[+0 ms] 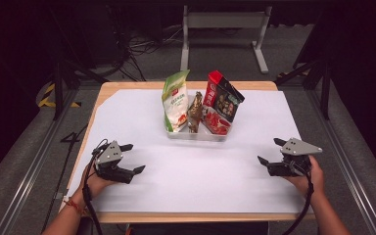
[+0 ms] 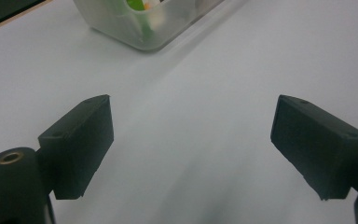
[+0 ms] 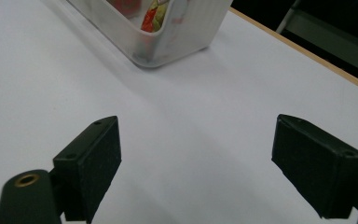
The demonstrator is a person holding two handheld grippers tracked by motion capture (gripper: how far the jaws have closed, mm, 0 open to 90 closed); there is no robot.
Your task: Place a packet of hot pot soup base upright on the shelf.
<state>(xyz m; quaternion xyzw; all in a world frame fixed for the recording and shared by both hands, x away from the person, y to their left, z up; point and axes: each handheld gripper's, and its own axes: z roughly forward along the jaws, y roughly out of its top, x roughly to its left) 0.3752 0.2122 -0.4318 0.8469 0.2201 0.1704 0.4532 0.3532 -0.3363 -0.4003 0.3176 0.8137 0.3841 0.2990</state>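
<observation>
Holding both tools low over the white sheet (image 1: 142, 122) at my near edge. Left gripper (image 1: 133, 158) has its jaws spread wide with nothing between them, bare sheet underneath. Right gripper (image 1: 270, 151) is the same: jaws wide, nothing held (the gripper views confirm it, only white surface in each gap). They sit well apart, one toward each side of the table (image 1: 127, 85). Farther out, centred between them, the clear plastic bin (image 1: 196, 134) stands on the sheet. Inside it, upright or leaning: green-white pouch (image 1: 175, 100) at left, dark twisted wrapper (image 1: 195, 111) in the middle, red packet (image 1: 223, 102) tilted at right. Neither gripper touches the bin.
</observation>
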